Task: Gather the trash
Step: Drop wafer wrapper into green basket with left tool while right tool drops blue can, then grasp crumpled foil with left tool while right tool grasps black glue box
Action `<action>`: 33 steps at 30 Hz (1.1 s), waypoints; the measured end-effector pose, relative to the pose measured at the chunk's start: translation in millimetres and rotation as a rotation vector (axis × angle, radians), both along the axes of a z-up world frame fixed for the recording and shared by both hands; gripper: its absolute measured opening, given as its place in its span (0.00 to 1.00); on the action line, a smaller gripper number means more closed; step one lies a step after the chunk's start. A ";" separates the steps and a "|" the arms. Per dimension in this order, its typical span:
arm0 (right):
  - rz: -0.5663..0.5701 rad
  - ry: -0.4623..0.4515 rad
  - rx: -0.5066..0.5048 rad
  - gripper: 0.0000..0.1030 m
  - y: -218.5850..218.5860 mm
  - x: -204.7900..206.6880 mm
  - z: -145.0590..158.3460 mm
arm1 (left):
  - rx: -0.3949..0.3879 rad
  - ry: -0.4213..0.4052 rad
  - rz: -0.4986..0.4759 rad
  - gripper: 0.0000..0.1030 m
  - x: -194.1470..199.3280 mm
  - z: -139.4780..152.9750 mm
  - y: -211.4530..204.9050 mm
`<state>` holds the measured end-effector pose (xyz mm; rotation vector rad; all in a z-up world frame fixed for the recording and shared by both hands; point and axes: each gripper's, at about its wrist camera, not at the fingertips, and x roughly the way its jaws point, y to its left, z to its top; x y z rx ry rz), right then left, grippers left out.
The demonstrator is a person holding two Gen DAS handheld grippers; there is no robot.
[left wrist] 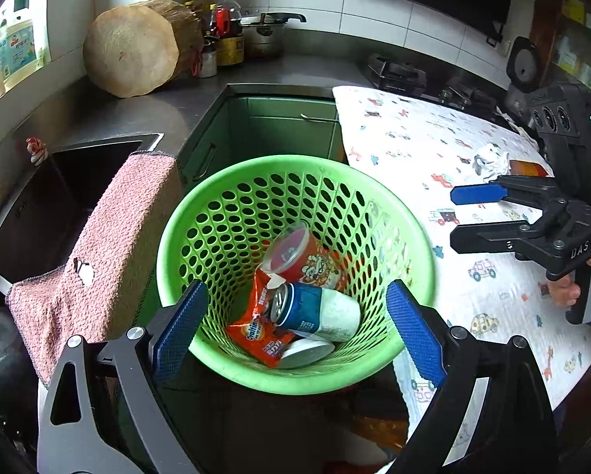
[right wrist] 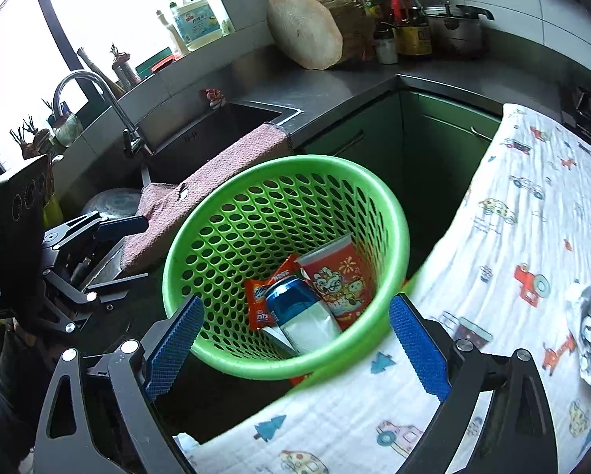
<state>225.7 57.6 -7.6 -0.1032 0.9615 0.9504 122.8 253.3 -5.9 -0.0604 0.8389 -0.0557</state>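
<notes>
A green perforated basket (left wrist: 232, 197) stands on the floor beside the table; it also shows in the right wrist view (right wrist: 256, 205). Inside lie a blue-and-white can (left wrist: 315, 310), a red paper cup (left wrist: 303, 256), an orange snack wrapper (left wrist: 256, 331) and a white lid (left wrist: 307, 351). My left gripper (left wrist: 297, 330) is open and empty above the basket's near rim. My right gripper (right wrist: 297, 341) is open and empty over the basket and table edge; it also shows in the left wrist view (left wrist: 459, 217). A crumpled silver wrapper (right wrist: 590, 316) lies on the table; it also shows in the left wrist view (left wrist: 489, 160).
The table carries a white cloth with cartoon cars (right wrist: 512, 237). A pink towel (left wrist: 110, 245) hangs over the sink edge (right wrist: 216, 134). A round wooden block (left wrist: 133, 51), bottles and a pot (left wrist: 264, 33) stand on the counter. Green cabinets (left wrist: 279, 126) are behind the basket.
</notes>
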 end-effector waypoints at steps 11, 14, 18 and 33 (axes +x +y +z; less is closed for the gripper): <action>-0.291 -0.047 -0.054 0.89 -152.7 -11.2 8.8 | 0.011 -0.016 -0.126 0.90 15.5 6.5 -60.5; -0.377 -0.059 -0.072 0.89 -199.8 -16.3 12.1 | 0.013 -0.017 -0.162 0.90 21.3 7.6 -77.9; -0.492 -0.076 -0.106 0.89 -260.3 -25.4 14.5 | 0.013 -0.015 -0.205 0.90 30.3 7.9 -98.9; -0.725 -0.029 -0.265 0.81 -402.0 -67.8 -24.1 | 0.026 0.010 -0.326 0.90 75.2 0.0 -174.8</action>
